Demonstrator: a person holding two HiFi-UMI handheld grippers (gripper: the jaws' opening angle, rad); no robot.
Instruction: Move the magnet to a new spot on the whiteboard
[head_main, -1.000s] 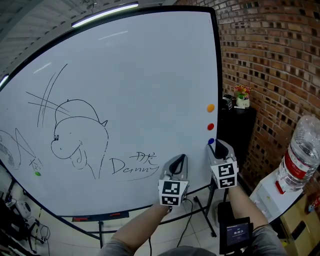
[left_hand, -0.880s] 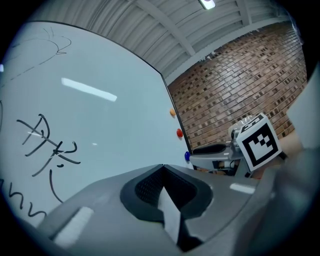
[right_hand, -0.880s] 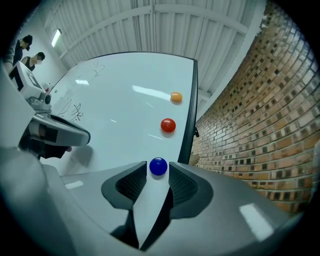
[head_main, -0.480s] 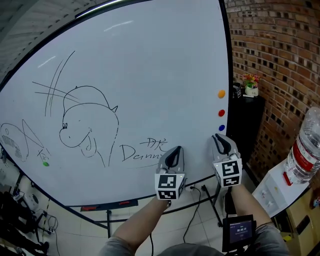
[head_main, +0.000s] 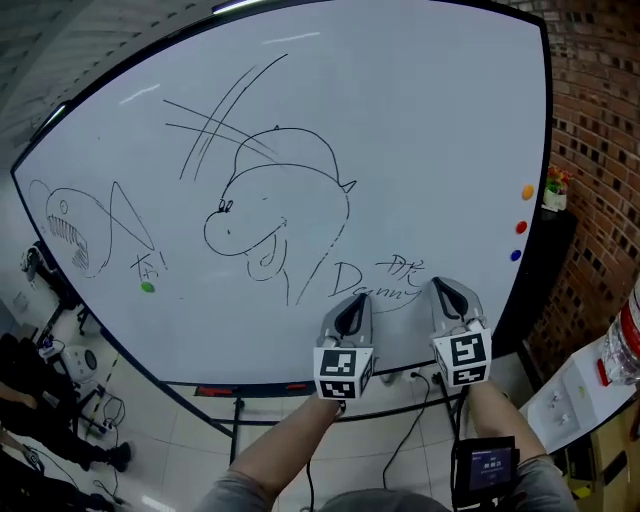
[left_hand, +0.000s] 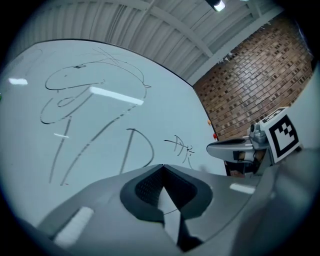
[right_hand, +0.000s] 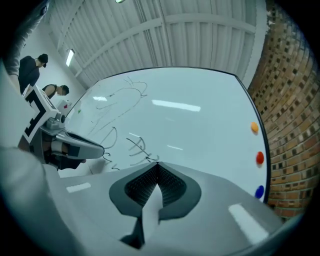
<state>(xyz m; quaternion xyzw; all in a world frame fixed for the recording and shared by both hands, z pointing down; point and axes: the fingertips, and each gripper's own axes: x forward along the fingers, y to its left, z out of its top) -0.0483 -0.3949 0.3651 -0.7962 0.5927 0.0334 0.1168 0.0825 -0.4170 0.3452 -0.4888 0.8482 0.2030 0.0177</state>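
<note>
The left hand-held gripper and the right hand-held gripper are held side by side in front of the lower part of the whiteboard, just under the handwritten signature, each with its jaws pressed together on nothing. The orange magnet, red magnet and blue magnet sit in a column by the board's right edge, apart from both grippers. A green magnet sits low on the left.

White whiteboard, black line drawings; orange magnet, red magnet, blue magnet, green magnet; red-brown brick wall
</note>
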